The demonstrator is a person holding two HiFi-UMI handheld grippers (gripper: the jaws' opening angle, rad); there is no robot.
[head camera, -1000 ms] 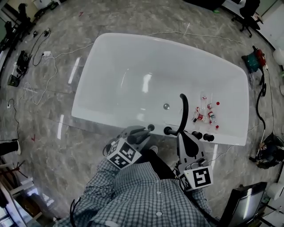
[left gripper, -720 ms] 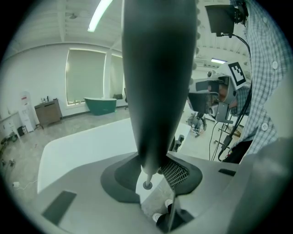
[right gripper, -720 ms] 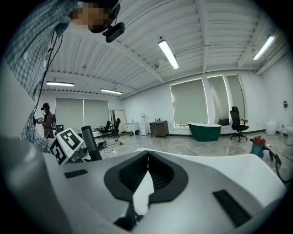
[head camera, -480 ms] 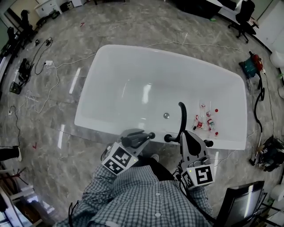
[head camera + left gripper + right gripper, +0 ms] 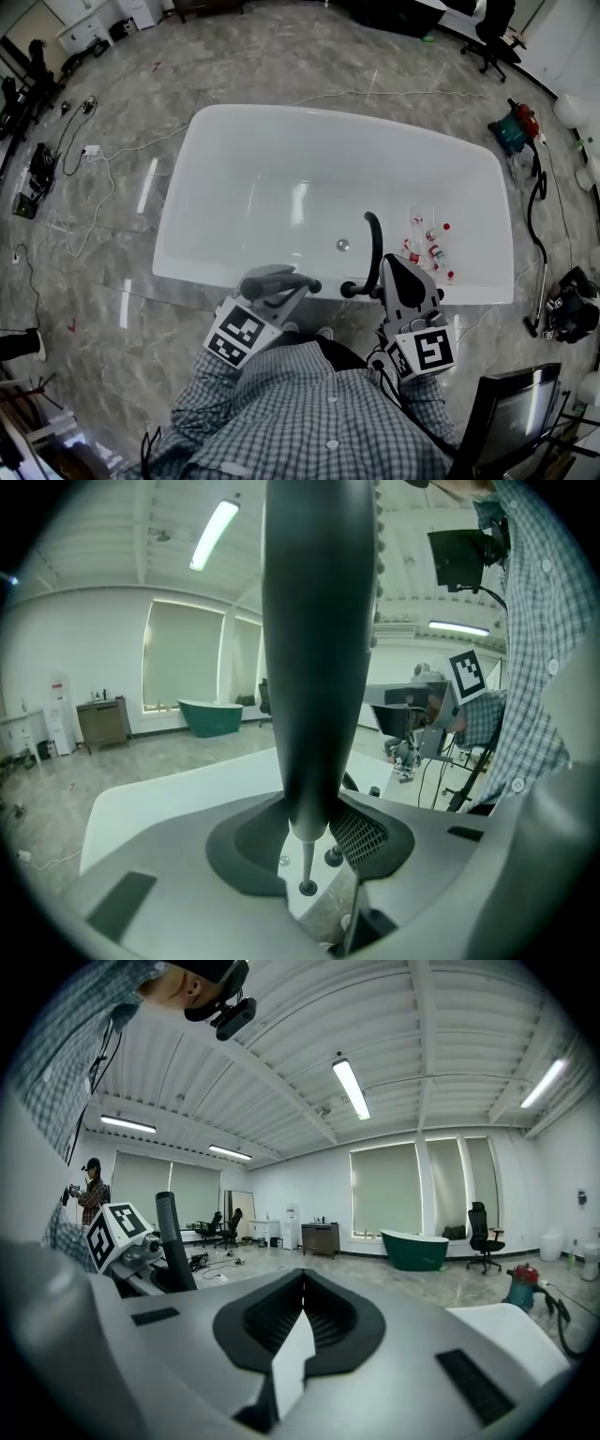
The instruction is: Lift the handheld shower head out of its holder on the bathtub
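The white bathtub (image 5: 234, 159) lies in front of me in the head view, with a black curved spout (image 5: 374, 246) on its near rim. My left gripper (image 5: 292, 279) is shut on the black handheld shower head (image 5: 313, 286) just above that rim. In the left gripper view the dark shower head (image 5: 319, 649) stands upright between the jaws of the left gripper (image 5: 314, 829), and a thin stem hangs from its lower end. My right gripper (image 5: 397, 272) sits right beside the spout, shut with nothing in it. The right gripper (image 5: 300, 1321) points into the room.
Several small red-capped bottles (image 5: 427, 239) lie in the tub at the right end. Cables (image 5: 84, 155) trail over the marble floor at the left. A teal machine (image 5: 514, 131) and hose are at the right, and a monitor (image 5: 516, 417) at the lower right.
The left gripper stays shut on the shower head and has drifted slightly left. The right gripper has moved in closer to the spout. The head camera has shifted.
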